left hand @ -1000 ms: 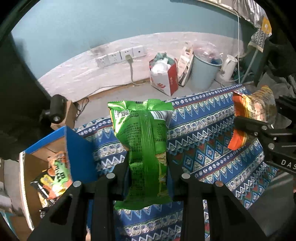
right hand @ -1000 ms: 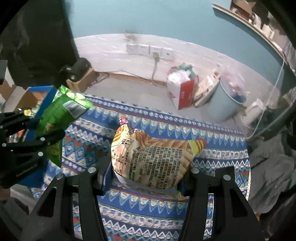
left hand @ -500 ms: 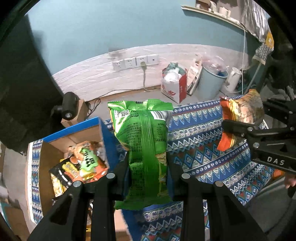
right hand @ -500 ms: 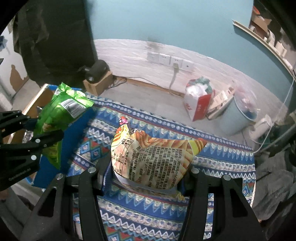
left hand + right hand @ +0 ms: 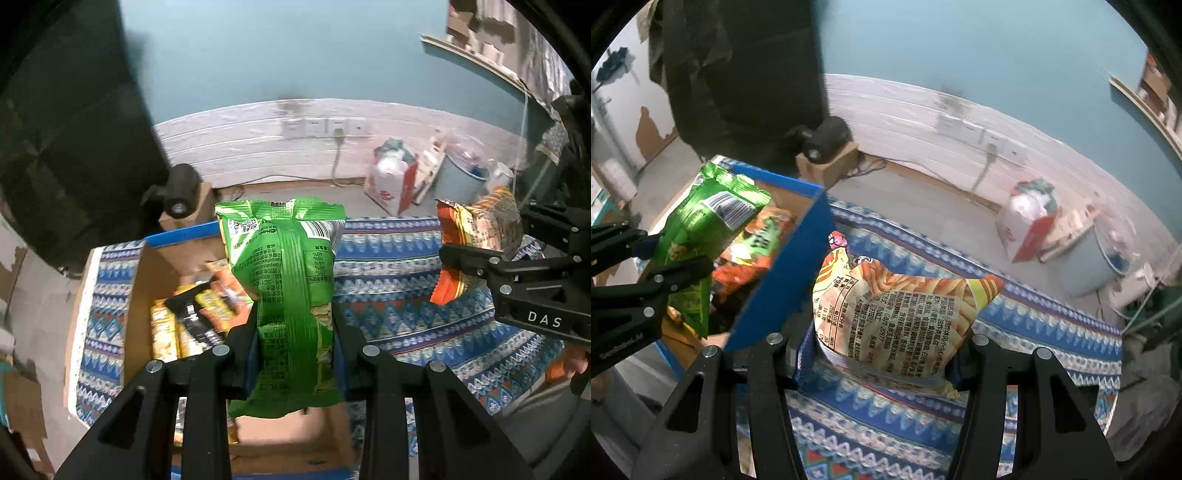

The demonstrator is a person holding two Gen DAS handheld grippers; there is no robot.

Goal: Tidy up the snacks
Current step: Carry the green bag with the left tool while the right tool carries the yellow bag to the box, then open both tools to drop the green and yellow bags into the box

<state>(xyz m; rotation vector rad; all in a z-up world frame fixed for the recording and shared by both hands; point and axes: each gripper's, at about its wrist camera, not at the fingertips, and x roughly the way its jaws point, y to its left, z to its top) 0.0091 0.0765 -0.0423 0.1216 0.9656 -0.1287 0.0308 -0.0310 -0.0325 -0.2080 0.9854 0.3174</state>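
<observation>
Since the earlier frame, we had carried both bags leftward, so that the blue-walled cardboard box [image 5: 147, 273] now lay directly under our left gripper [image 5: 295, 354] instead of off to its side. We saw the patterned blue woven tablecloth [image 5: 399, 266] spread beneath everything, with the box resting on its left part. Inside the box lay several orange, yellow and black snack packets [image 5: 195, 317], blurred in the left wrist view.

Our left gripper pinched the green crinkled plastic snack bag [image 5: 284, 291] by its lower half, the bag standing upright between the fingers above the open box. In the right wrist view the same green bag [image 5: 701, 236] hung over the box [image 5: 783, 273] interior.

Our right gripper [image 5: 879, 354] clamped the puffed orange-and-yellow printed snack bag [image 5: 897, 306] at its base, held above the tablecloth [image 5: 923, 424] just beside the box's blue wall.
</observation>
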